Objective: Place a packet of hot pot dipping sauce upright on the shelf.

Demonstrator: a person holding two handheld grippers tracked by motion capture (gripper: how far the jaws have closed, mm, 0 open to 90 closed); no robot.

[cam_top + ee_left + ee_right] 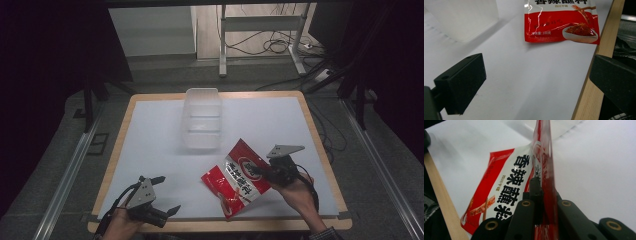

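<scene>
Near edge of the tabletop point(150, 130), left corner: the left tool point(159, 196) hovers with its jaws spread wide, nothing between them. Toward the near right corner, the right tool point(264, 171) has its jaws pressed together on one side edge of the red seasoning pouch point(239, 176), which is tilted up, its lower end near or on the surface (contact cannot be confirmed). The pouch looks light, thin and floppy, with a glossy film that is probably slippery; grip is best taken at a flat sealed edge, not the filled middle. Beyond, toward the far edge centre, stands a clear plastic container point(202, 119), empty.
</scene>
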